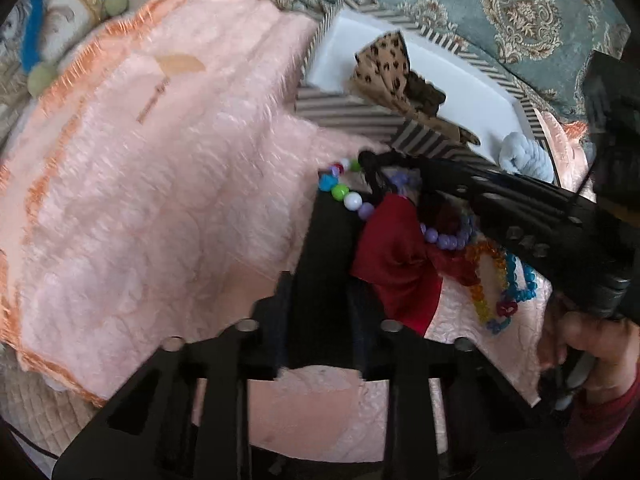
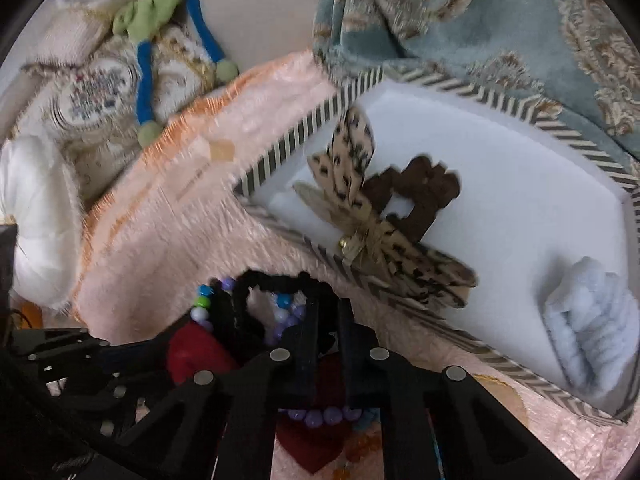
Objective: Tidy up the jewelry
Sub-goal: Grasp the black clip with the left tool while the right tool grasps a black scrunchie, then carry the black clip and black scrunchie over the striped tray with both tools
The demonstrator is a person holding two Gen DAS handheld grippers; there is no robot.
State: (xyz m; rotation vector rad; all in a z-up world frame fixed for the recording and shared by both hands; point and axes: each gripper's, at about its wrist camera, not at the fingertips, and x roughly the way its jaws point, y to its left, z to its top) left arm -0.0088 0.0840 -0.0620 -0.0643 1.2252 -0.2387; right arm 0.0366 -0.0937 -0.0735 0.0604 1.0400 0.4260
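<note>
A black braided hair tie (image 2: 276,280) lies on the pink plush blanket (image 1: 140,200) amid a multicoloured bead bracelet (image 1: 348,196) and a dark red satin bow (image 1: 396,264), just beside the striped-rim white tray (image 2: 520,208). The right gripper (image 2: 326,308) is pinched closed on the tie. The left gripper (image 1: 332,216) has narrow jaws; whether it holds anything cannot be told.

The right gripper (image 1: 372,160) and the left gripper (image 2: 224,304) hide much of the red bow (image 1: 400,264).
</note>
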